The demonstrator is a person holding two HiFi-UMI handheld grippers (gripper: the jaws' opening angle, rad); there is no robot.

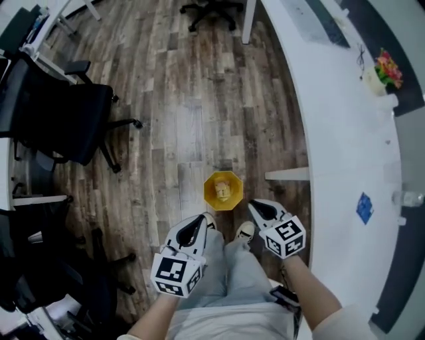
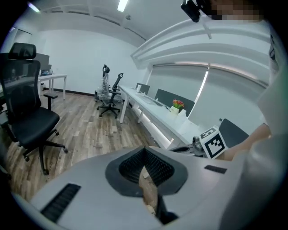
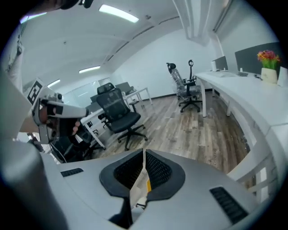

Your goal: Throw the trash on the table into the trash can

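A yellow trash can stands on the wood floor right in front of the person's feet, with crumpled pieces lying inside it. Both grippers hang above the person's legs, just short of the can. My left gripper is at its lower left and my right gripper at its right. In the left gripper view the left gripper has its pads meeting, with only floor showing behind them. The right gripper is likewise shut and empty, a sliver of the yellow can showing through the gap below its tips. A small blue item lies on the white table.
The long curved white table runs down the right side, with a clear bottle and a flower pot near its far edge. A black office chair stands on the left. Another chair is at the far end of the floor.
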